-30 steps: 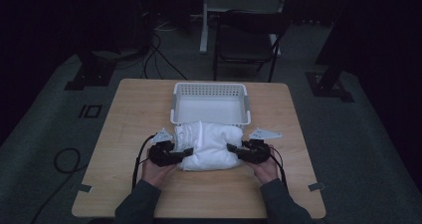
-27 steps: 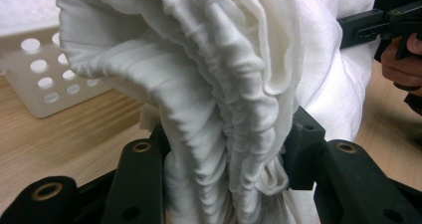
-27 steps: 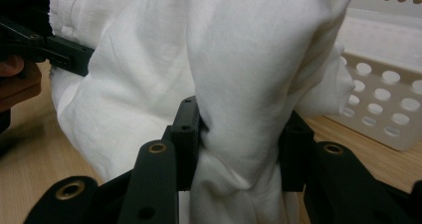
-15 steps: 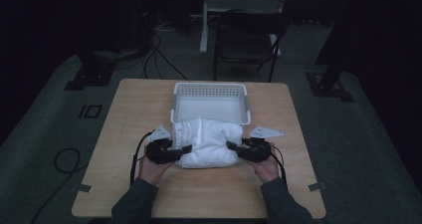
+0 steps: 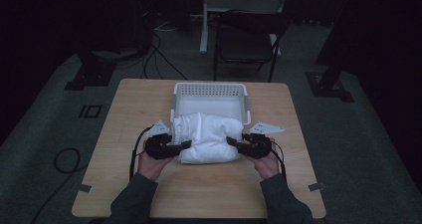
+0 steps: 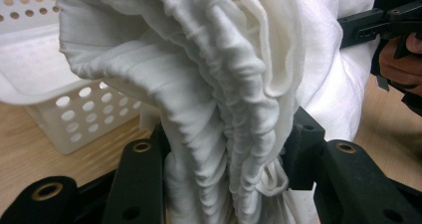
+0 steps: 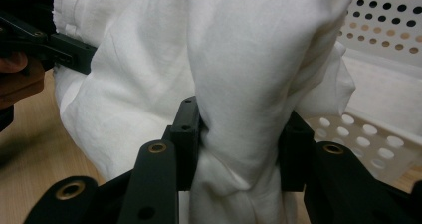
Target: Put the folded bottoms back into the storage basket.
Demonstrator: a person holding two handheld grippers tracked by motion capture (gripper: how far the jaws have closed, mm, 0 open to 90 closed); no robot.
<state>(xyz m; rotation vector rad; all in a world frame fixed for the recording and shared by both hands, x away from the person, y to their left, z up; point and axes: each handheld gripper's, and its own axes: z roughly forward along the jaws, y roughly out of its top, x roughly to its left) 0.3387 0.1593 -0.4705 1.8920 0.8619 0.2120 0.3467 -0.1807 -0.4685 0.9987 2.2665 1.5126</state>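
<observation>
White garment [image 5: 208, 137] bunched, clamped between left gripper [image 5: 182, 145] and right gripper [image 5: 232, 141]; next, probably lifting into basket [image 5: 209, 90].

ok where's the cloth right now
In the high view the cloth sits mid-table, clamped between the left gripper and right gripper, its far edge against the basket.
</observation>
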